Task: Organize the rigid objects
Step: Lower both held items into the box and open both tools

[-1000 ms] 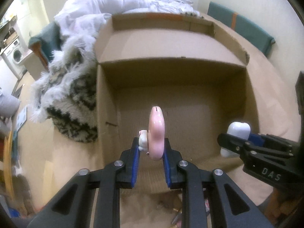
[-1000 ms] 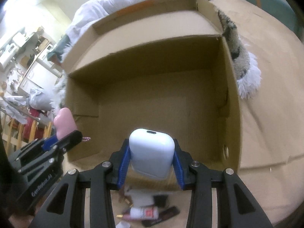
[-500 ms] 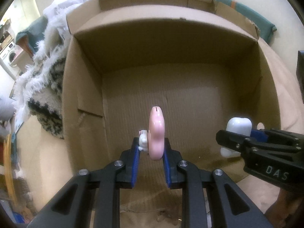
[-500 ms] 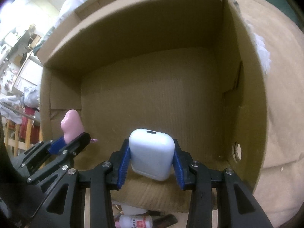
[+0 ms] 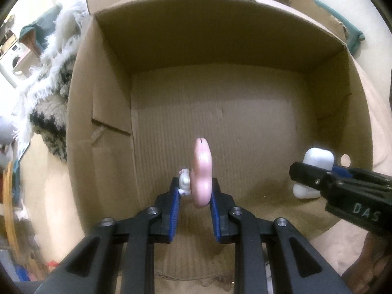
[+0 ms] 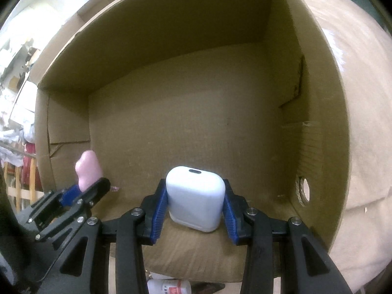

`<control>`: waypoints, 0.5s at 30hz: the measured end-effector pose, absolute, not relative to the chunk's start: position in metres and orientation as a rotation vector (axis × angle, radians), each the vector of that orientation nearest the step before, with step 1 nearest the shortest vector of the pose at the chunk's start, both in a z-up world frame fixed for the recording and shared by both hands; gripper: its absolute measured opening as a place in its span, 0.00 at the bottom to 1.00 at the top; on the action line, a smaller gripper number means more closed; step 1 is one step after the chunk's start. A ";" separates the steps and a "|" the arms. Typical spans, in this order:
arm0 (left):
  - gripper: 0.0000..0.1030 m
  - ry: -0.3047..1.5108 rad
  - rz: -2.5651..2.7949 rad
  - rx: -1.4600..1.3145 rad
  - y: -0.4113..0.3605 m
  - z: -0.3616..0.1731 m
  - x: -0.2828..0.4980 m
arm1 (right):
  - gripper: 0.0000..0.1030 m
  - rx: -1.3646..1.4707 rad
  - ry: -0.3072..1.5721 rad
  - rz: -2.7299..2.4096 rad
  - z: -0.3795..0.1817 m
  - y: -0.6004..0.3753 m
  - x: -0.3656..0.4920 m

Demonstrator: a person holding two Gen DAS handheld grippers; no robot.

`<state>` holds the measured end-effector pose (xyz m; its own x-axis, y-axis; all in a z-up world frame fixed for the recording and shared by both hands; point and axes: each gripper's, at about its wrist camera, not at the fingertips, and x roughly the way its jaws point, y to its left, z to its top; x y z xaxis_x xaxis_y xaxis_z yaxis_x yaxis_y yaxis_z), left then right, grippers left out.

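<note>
My left gripper (image 5: 194, 193) is shut on a pink rounded case (image 5: 202, 171) with a small white charm (image 5: 184, 180) on its left side, held inside the open cardboard box (image 5: 103, 112). My right gripper (image 6: 194, 205) is shut on a white earbud case (image 6: 194, 198), also inside the box (image 6: 316, 112), low over its floor. In the left wrist view the right gripper (image 5: 308, 174) and the white case (image 5: 317, 158) are at the right. In the right wrist view the left gripper (image 6: 98, 186) and the pink case (image 6: 88, 170) are at the left.
The box floor (image 5: 220, 127) holds nothing else in view. A shaggy white and black blanket (image 5: 51, 90) lies left of the box. A small white bottle (image 6: 169, 287) lies below the box's near flap. A round hole (image 6: 303, 191) pierces the box's right wall.
Both grippers have moved forward and down into the box with their objects still held. The box now fills both views.
</note>
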<state>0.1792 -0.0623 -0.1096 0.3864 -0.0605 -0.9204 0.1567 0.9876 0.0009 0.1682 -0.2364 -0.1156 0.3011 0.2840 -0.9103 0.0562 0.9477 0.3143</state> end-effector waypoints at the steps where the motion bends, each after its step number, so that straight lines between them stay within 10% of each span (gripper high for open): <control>1: 0.20 1.168 -0.136 0.094 -0.063 -0.110 0.180 | 0.42 0.317 1.261 0.158 -0.116 -0.235 0.168; 7: 0.22 1.169 -0.126 0.106 -0.065 -0.110 0.186 | 0.64 0.331 1.210 0.183 -0.104 -0.236 0.162; 15: 0.49 1.169 -0.155 0.092 -0.077 -0.104 0.184 | 0.80 0.300 1.124 0.175 -0.085 -0.232 0.163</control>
<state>0.1835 -0.0765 -0.1035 0.3819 -0.0733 -0.9213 0.1687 0.9856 -0.0085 0.1630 -0.2325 -0.0849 0.4243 0.2873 -0.8587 0.0126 0.9464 0.3228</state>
